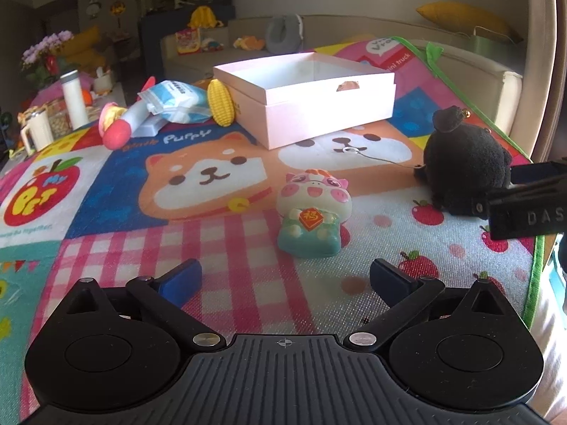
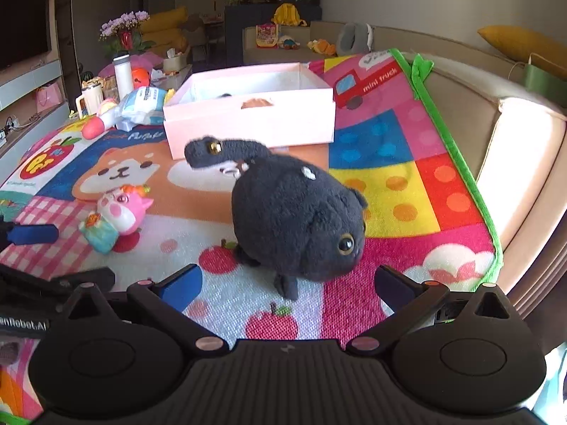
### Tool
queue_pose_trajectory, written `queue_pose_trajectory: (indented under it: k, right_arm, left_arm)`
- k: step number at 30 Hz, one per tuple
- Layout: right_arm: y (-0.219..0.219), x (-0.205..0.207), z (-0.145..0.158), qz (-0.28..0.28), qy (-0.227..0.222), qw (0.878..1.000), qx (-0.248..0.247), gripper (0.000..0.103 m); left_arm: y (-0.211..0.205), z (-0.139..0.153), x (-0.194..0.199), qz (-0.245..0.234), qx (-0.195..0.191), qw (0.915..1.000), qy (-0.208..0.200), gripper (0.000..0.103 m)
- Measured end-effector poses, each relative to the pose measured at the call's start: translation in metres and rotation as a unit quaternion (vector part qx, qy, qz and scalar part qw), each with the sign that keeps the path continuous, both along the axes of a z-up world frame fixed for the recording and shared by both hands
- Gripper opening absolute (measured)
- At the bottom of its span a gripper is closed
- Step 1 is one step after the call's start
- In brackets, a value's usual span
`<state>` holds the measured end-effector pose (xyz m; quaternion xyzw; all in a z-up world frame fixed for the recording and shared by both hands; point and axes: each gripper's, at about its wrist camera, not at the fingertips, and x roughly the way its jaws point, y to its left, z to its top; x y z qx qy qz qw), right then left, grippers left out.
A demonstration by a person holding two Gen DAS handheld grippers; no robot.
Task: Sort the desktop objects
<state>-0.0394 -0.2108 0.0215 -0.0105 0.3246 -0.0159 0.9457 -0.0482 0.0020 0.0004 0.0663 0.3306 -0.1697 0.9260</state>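
A pink-and-white pig figurine (image 1: 313,212) lies on the play mat just ahead of my open, empty left gripper (image 1: 285,281); it also shows in the right wrist view (image 2: 117,212). A black plush cat (image 2: 297,219) stands on the mat right in front of my open, empty right gripper (image 2: 288,287), its body between the line of the fingers; it also shows in the left wrist view (image 1: 464,163). A white open box (image 1: 308,95) sits behind, and shows in the right wrist view (image 2: 248,113) too.
A yellow corn toy (image 1: 220,102), a tissue pack (image 1: 177,101) and a pink-tipped toy (image 1: 122,125) lie left of the box. A white bottle (image 1: 74,97) and mug (image 1: 35,132) stand at far left. The mat's green edge (image 2: 457,156) borders a sofa on the right.
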Motion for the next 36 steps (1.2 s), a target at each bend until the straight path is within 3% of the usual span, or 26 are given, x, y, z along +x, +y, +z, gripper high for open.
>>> queue_pose_trajectory:
  k: [6, 8, 10, 18, 26, 27, 28, 29, 32, 34, 36]
  right_arm:
    - [0.0, 0.026, 0.003, -0.035, -0.006, 0.999, -0.003, 0.102]
    - [-0.002, 0.025, 0.003, -0.027, -0.008, 1.0, -0.006, 0.088]
    - [-0.004, 0.02, 0.004, -0.022, -0.013, 1.0, -0.006, 0.081]
    - [-0.018, -0.007, 0.01, -0.018, -0.029, 0.999, -0.008, 0.08]
    - [-0.025, -0.024, 0.017, -0.01, -0.047, 0.999, -0.016, 0.079]
    - [-0.025, -0.025, 0.017, -0.007, -0.049, 0.999, -0.016, 0.078]
    - [-0.025, -0.027, 0.017, -0.005, -0.05, 0.999, -0.016, 0.078]
    - [-0.025, -0.028, 0.017, -0.001, -0.051, 0.999, -0.017, 0.078]
    - [-0.025, -0.03, 0.015, 0.005, -0.054, 0.998, -0.023, 0.078]
    - [-0.025, -0.031, 0.015, 0.006, -0.054, 0.998, -0.024, 0.078]
    - [-0.026, -0.033, 0.019, 0.009, -0.052, 0.998, -0.02, 0.077]
  left_arm:
    - [0.0, 0.0, -0.001, 0.003, -0.001, 1.0, -0.001, 0.103]
    - [-0.001, 0.0, 0.0, 0.003, 0.001, 1.0, -0.001, 0.103]
    - [-0.001, 0.0, 0.0, 0.004, 0.001, 1.0, -0.001, 0.103]
    - [-0.012, 0.003, -0.002, 0.01, 0.021, 0.9995, -0.019, 0.103]
    - [-0.041, 0.016, 0.011, -0.005, 0.004, 0.9986, -0.052, 0.102]
    - [-0.044, 0.016, 0.015, -0.005, 0.004, 0.9987, -0.05, 0.097]
    - [-0.046, 0.016, 0.018, -0.007, 0.007, 0.9989, -0.047, 0.082]
    - [-0.049, 0.015, 0.02, -0.008, 0.012, 0.999, -0.042, 0.075]
    - [-0.052, 0.012, 0.026, -0.01, 0.024, 0.9991, -0.032, 0.07]
    - [-0.053, 0.011, 0.026, -0.009, 0.035, 0.9989, -0.029, 0.057]
    - [-0.053, 0.015, 0.022, -0.016, 0.039, 0.9987, -0.028, 0.055]
